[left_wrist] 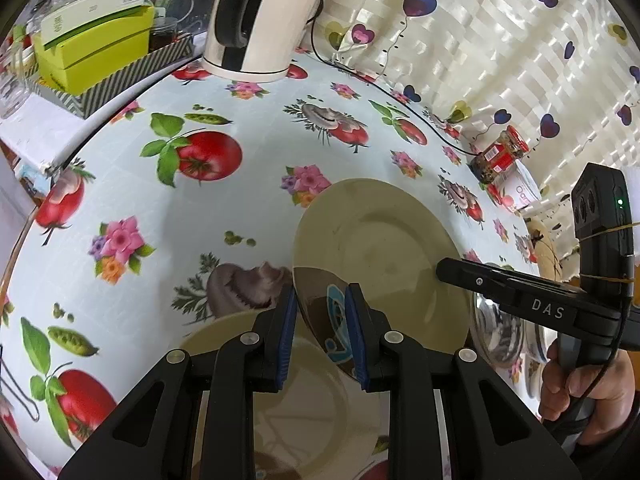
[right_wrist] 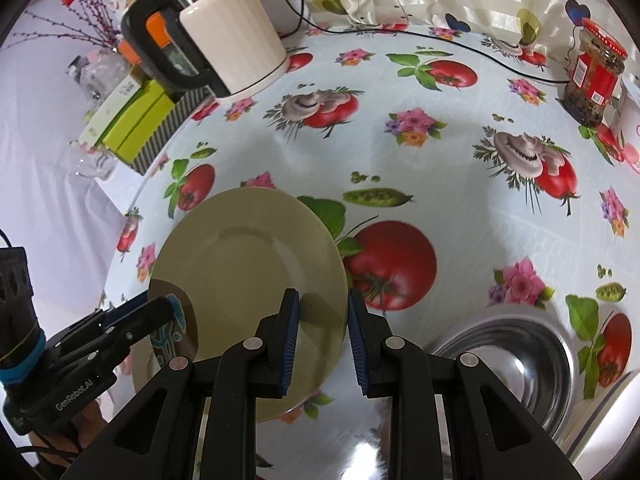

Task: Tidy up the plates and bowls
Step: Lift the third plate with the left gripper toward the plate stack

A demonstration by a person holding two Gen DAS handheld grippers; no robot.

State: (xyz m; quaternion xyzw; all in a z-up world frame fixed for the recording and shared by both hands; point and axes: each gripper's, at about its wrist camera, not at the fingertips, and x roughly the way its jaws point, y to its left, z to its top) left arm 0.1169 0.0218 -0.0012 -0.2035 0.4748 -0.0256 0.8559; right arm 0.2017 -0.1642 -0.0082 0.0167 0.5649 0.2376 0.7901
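A cream plate hangs tilted above the table, carried between both grippers. My left gripper is shut on its near rim, where a brown patch with a blue pattern shows between the blue pads. In the right wrist view the left gripper bites the plate's left edge. My right gripper is shut on the plate's right rim, and its tip shows at that edge in the left wrist view. A second cream plate lies on the table below. A steel bowl stands to the right.
The tablecloth bears tomato and flower prints. A white kettle and green boxes stand at the back left. A red-lidded jar and a black cable sit by the curtain. White blue-rimmed dishes lie beside the steel bowl.
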